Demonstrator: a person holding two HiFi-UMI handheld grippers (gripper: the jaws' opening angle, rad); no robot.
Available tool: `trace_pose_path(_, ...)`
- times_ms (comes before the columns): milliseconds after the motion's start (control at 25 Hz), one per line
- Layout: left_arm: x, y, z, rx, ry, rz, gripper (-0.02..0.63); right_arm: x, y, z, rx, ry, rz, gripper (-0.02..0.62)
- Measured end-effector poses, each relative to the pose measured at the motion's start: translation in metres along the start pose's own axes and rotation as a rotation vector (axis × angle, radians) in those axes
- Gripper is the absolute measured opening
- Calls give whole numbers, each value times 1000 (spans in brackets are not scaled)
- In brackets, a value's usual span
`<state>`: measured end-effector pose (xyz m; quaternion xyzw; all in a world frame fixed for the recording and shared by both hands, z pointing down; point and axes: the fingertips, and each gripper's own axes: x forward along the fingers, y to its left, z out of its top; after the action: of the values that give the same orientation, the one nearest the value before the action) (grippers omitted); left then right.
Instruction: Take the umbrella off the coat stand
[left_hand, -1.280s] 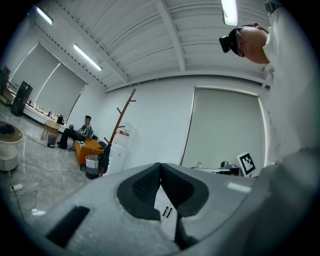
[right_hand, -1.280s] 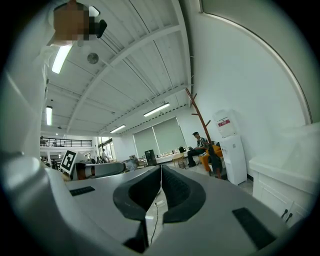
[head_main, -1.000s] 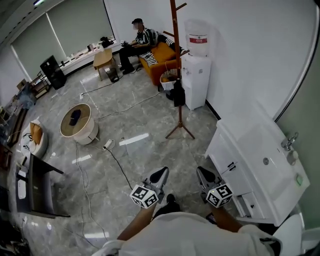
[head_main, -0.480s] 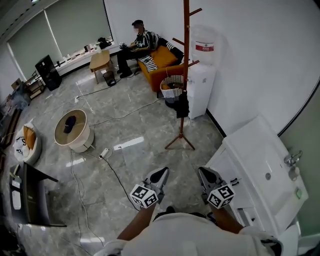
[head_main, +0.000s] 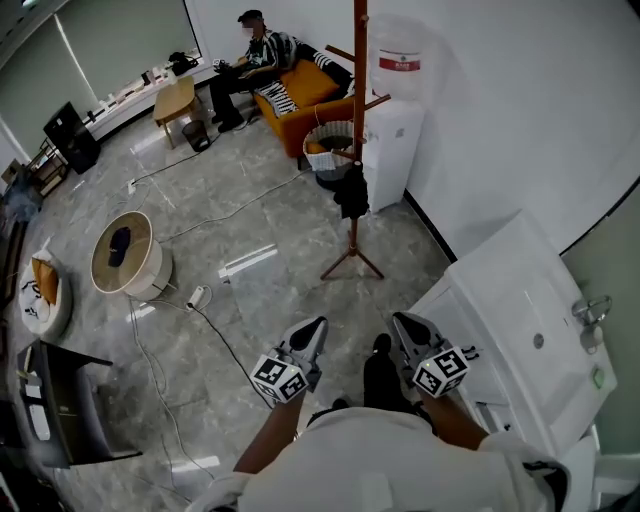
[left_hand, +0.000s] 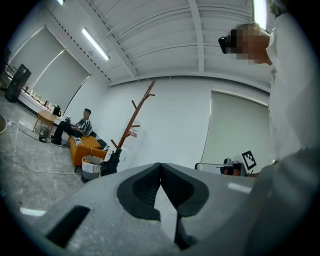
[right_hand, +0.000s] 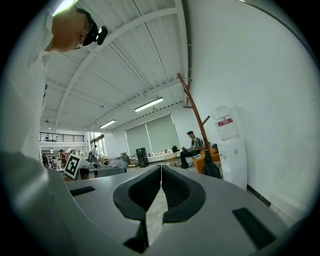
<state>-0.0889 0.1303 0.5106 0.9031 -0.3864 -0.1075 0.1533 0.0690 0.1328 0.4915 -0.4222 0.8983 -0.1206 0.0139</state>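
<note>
We've got the black folded umbrella (head_main: 351, 190) hanging upright low on the coat stand (head_main: 358, 100), dead ahead and well apart from left hand-held gripper (head_main: 312, 333) and right hand-held gripper (head_main: 405, 328), both pressed together and empty, neither clearly nearer.

The stand (head_main: 358, 100) is seen to be of smooth reddish wood, the umbrella (head_main: 351, 192) of matt black cloth, the floor (head_main: 290, 220) of glossy grey tile.

No text is reading legibly: the red label (head_main: 403, 64) on the water-cooler bottle (head_main: 400, 35) is blurring out; the marker cubes (head_main: 279, 378) are carrying square codes.
</note>
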Motion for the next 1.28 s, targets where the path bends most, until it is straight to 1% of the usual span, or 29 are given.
trace_pose_path(200,60,39,5,9,24,35,14,50,-59,10,9,-6,33,14)
trace_pose_path(360,115,74,15,20,35,64,14,95,-115,31,23,-26,60,14)
trace_pose_path(560,174,116,33,12,30,129,14,143,-172,57,38,-38,117,14)
trace_pose_path(680,202,137,37,17,47,157,14,171,-199,66,69,-36,145,14)
trace_pose_path(880,236,170,51,28,35,161,14,219,-225,67,72,-18,175,14)
trace_pose_path(1040,254,212,63,30,46,135,14,260,-229,64,80,-10,153,14)
trace_pose_path(1120,265,236,63,8,47,103,15,280,-232,64,63,-5,125,15)
trace_pose_path(1200,279,257,59,-24,60,48,14,299,-239,64,54,1,73,15)
trace_pose_path(1280,291,274,60,-39,83,-24,14,317,-244,64,61,0,6,19)
